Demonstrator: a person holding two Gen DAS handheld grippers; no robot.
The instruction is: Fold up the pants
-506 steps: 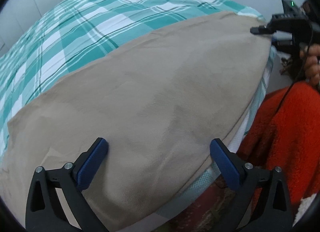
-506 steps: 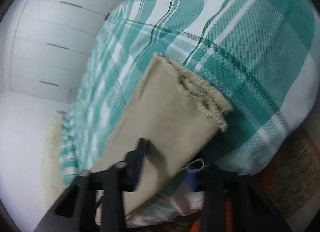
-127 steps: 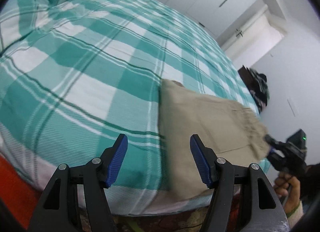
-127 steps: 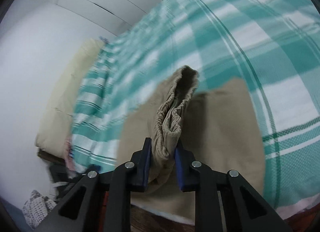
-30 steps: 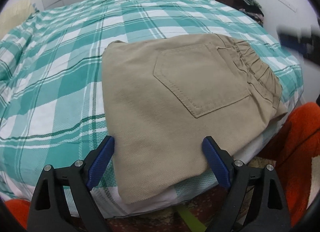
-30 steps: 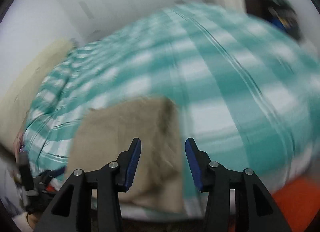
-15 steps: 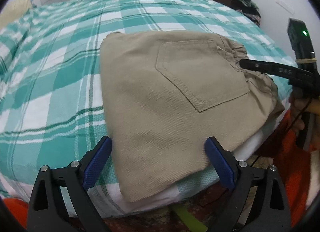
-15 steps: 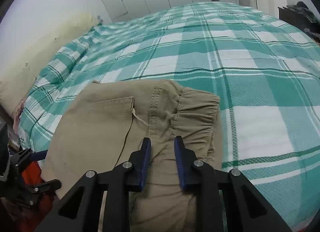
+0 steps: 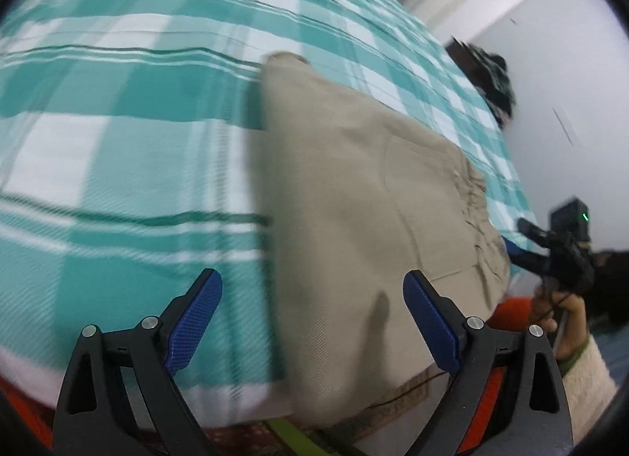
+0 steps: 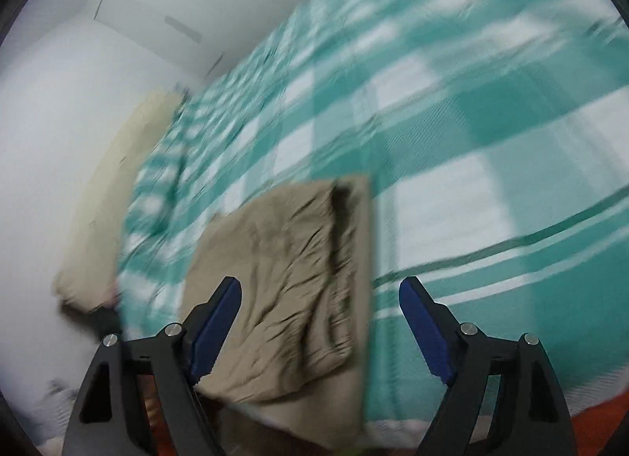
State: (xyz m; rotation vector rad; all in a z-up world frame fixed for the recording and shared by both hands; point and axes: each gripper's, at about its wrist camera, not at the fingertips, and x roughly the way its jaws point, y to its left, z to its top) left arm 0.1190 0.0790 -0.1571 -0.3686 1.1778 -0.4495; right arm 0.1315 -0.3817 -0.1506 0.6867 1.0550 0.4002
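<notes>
Pants [image 9: 365, 220] are lying in a compact folded stack at the near edge of the bed [image 9: 118, 141], with the back pocket facing up and the gathered waistband [image 10: 314, 259] turned toward the right side. In the left wrist view the stack is sitting just right of centre on the checked cover, its near edge drooping a little over the mattress side.

Both tools are hanging free. The left hand-held gripper [image 9: 312, 322] is spread wide, its blue pads [image 9: 192, 322] holding nothing, one over bare cover and the other over the tan cloth. The right hand-held gripper [image 10: 318, 330] is likewise gaping, with the waistband lying between and beyond its pads but not pinched; in the left wrist view it is showing at the far right, just beside the waistband end.

Judging by how small and squared the bundle is, the folding proper is looking finished or nearly so, and the step in hand is seeming to be a release and a check of the result. Both views are blurring, so fine creases are hard to read.

The next move is probably calling for a light tidy: pressing the puckered waistband flat, squaring the overhanging near edge and nudging the stack further onto the bed so it is not sliding off.
</notes>
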